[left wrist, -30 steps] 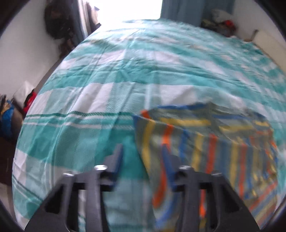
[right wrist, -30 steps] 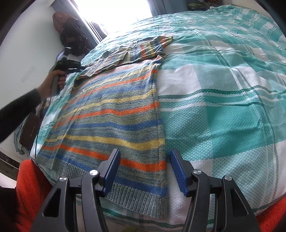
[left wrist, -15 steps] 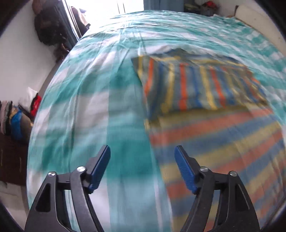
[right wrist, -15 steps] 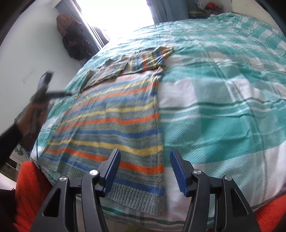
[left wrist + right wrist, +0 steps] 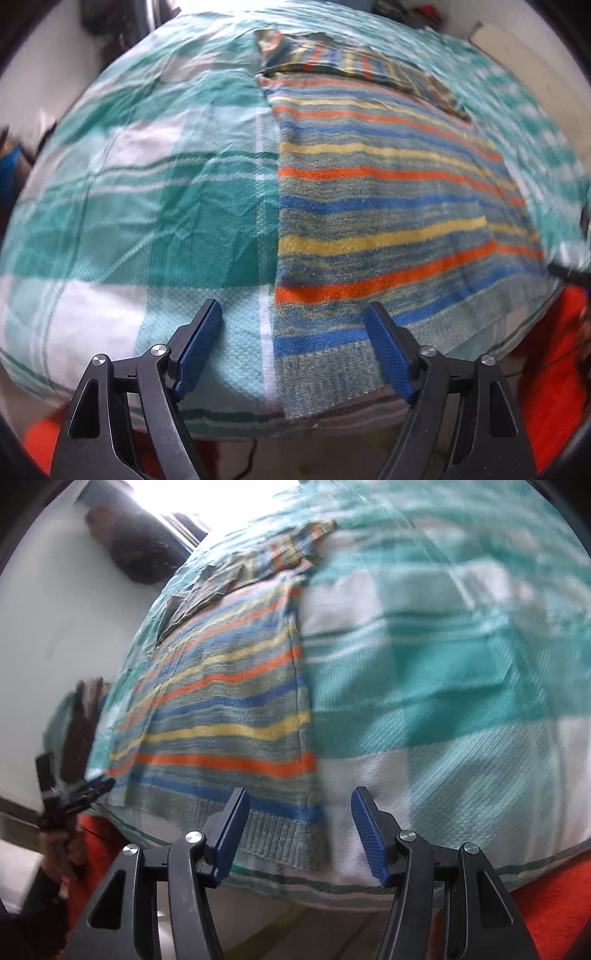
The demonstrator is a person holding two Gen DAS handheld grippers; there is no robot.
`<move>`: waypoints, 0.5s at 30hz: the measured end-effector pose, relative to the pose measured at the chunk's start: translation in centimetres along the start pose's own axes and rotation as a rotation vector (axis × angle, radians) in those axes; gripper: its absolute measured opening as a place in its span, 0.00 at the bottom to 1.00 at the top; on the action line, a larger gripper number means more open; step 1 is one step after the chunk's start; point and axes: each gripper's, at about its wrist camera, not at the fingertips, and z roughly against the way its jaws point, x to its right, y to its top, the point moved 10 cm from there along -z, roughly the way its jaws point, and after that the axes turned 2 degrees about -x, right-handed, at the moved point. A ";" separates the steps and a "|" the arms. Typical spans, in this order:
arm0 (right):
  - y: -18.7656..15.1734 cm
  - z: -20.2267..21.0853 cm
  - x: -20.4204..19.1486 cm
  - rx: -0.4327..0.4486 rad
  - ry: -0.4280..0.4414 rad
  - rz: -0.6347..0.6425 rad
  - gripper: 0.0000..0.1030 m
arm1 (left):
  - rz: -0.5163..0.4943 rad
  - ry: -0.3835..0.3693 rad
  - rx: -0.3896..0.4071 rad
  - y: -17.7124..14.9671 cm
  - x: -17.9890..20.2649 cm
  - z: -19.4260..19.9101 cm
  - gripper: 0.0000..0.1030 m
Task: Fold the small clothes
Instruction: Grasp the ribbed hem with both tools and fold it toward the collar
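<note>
Striped knit sweater (image 5: 388, 206) in blue, orange, yellow and grey-green lies flat on the bed's teal-and-white checked sheet (image 5: 147, 206), ribbed hem (image 5: 275, 840) at the near edge, one sleeve (image 5: 354, 62) folded across the far end. Left gripper (image 5: 291, 350), black with blue pads, hangs over the sweater's near left corner: jaws wide apart, nothing held. Right gripper (image 5: 299, 834) hangs over the near right corner, jaws about half apart, empty (hem below, pads not pressing). Person's orange garment (image 5: 554, 369) at the bed's near edge.
</note>
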 end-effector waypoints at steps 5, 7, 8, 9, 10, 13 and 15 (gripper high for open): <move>-1.5 -1.8 -2.0 -0.134 0.091 0.064 0.06 | -0.016 -0.088 -0.065 0.0 0.9 0.1 0.03; -0.9 -0.6 -2.3 -0.108 0.155 0.028 0.06 | 0.026 -0.131 -0.047 0.7 0.5 1.0 0.03; -0.3 0.4 -2.3 -0.076 0.202 -0.017 0.06 | 0.066 -0.164 -0.031 1.3 0.3 1.5 0.03; 0.4 1.1 -2.2 -0.051 0.240 -0.053 0.06 | 0.106 -0.205 -0.006 2.3 0.1 2.1 0.03; 1.4 1.9 -2.1 -0.020 0.281 -0.092 0.06 | 0.156 -0.255 0.036 4.1 -0.1 2.8 0.03; 5.9 3.9 -2.4 0.092 0.381 -0.146 0.06 | 0.251 -0.318 0.122 9.1 -0.7 3.7 0.03; 9.9 4.3 -2.7 0.159 0.427 -0.164 0.06 | 0.296 -0.326 0.168 13.3 -1.2 3.4 0.03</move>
